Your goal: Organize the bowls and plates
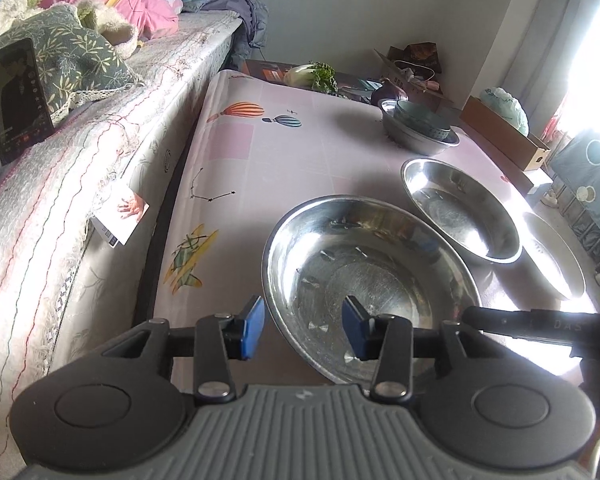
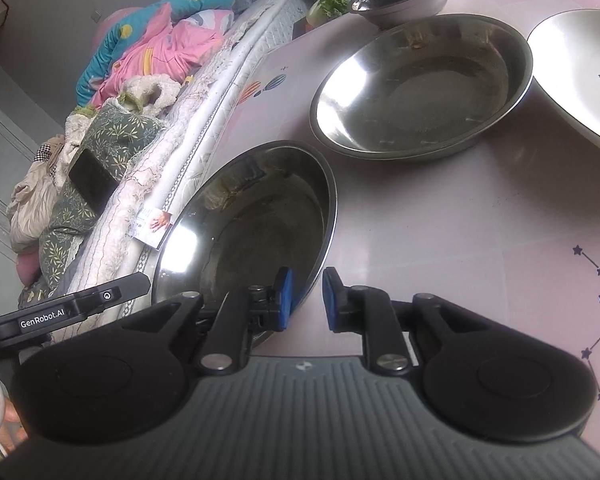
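Both grippers tilt down over the pink surface [image 1: 300, 152]. The left gripper [image 1: 303, 328] has its jaws released astride the near rim of the near steel bowl [image 1: 364, 264]. The right gripper [image 2: 307, 300] has its jaws narrowly apart astride the bowl's opposite rim, not pressing it. Beyond sit a second steel bowl [image 1: 460, 208], a white plate [image 2: 580, 72] and stacked bowls [image 1: 420, 128].

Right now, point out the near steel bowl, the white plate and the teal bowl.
near steel bowl [image 1: 364, 280], left wrist view, inner floor.
white plate [image 2: 576, 76], right wrist view, bare inner face.
teal bowl [image 1: 420, 118], left wrist view, outer wall.

home bedroom: bed [image 1: 100, 128] beside table [image 1: 300, 152]
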### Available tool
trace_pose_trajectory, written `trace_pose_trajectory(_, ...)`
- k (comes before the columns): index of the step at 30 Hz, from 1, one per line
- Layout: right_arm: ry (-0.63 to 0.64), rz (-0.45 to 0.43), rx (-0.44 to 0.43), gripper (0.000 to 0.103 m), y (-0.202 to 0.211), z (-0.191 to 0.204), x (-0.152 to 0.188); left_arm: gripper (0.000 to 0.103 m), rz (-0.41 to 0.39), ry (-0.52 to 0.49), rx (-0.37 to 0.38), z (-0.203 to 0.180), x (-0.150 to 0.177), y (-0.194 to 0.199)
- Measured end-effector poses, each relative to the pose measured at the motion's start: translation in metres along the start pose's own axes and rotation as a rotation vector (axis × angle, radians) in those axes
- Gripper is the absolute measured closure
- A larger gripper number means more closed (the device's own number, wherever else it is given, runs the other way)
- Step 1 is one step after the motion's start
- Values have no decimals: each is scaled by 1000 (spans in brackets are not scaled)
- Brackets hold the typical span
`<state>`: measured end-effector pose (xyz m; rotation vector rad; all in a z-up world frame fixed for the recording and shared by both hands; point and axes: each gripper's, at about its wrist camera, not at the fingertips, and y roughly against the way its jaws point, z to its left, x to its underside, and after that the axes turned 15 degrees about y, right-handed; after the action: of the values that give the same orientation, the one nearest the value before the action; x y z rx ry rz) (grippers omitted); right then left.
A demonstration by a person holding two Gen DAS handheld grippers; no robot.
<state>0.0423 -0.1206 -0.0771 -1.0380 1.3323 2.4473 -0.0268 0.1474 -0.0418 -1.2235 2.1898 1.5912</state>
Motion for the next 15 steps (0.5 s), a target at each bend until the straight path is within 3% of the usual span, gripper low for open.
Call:
trace_pose_trajectory(8, 10, -28, 48, 84, -11, -9, -15, 55, 21, 0, -45, 0, -9, -31)
trace_pose_trajectory(15, 17, -15, 38, 83, -26, -6, -22, 65, 36, -2, -49, -2, -8, -43)
